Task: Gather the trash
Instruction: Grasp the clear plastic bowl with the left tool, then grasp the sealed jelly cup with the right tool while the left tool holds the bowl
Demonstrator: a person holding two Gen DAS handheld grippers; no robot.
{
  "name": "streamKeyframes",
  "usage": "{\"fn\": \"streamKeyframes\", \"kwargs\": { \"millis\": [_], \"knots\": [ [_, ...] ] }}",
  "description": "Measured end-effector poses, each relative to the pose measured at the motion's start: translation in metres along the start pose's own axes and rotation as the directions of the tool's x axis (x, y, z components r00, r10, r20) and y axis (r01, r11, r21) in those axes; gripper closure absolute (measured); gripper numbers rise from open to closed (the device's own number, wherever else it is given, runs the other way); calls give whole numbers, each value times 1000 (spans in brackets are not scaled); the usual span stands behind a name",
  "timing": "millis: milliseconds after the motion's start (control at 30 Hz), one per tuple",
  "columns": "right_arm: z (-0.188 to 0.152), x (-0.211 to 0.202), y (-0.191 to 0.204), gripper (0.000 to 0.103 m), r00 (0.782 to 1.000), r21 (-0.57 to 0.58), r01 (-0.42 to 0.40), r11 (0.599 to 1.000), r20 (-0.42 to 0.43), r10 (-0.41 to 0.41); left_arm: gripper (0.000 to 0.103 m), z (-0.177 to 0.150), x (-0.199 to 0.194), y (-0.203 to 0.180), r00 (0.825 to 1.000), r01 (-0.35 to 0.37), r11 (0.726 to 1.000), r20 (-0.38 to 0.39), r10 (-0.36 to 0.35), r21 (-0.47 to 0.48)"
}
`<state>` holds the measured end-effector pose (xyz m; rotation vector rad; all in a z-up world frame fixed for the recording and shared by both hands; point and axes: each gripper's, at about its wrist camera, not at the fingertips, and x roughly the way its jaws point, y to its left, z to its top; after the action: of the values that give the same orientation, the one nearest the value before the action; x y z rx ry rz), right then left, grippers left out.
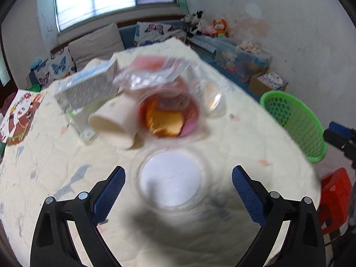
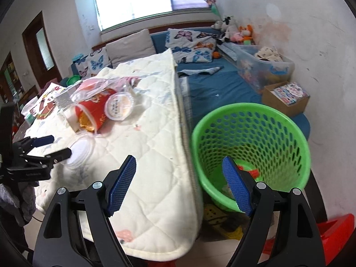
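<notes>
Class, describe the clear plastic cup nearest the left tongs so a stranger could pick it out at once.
Find the cream quilted cover beside the green basket. Nearest its front edge, ahead of the open left tongs, lies the clear plastic cup. Unlike the red paper cup behind it, it is transparent with a white bottom.

Left gripper (image 1: 178, 175) with fingers spread wide apart, blue ribbed pads (image 1: 108, 191) facing inward, nothing between them touching, right gripper (image 2: 179, 165) likewise wide open and empty, both angled forward and downward
</notes>
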<state>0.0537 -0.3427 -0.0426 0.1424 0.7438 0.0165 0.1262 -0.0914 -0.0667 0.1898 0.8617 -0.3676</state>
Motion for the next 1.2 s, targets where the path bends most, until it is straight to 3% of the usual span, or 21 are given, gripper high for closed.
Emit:
{"fn": "streamKeyframes", "kwargs": {
  "millis": [200, 867, 1200],
  "knots": [
    [1, 8, 19, 23, 1000, -26, -24, 999, -14, 23, 9, -9, 19, 13, 998, 12, 1000, -62, -12, -11],
    [7, 33, 42, 23, 996, -69, -71, 995, -53, 67, 8, -4, 42, 13, 992, 61, 998, -114, -62, -12],
    [19, 50, 54, 23, 993, -96, -102, 990, -70, 95, 13, -7, 37, 16, 992, 87, 996, -89, -90, -31]
  ]
}}
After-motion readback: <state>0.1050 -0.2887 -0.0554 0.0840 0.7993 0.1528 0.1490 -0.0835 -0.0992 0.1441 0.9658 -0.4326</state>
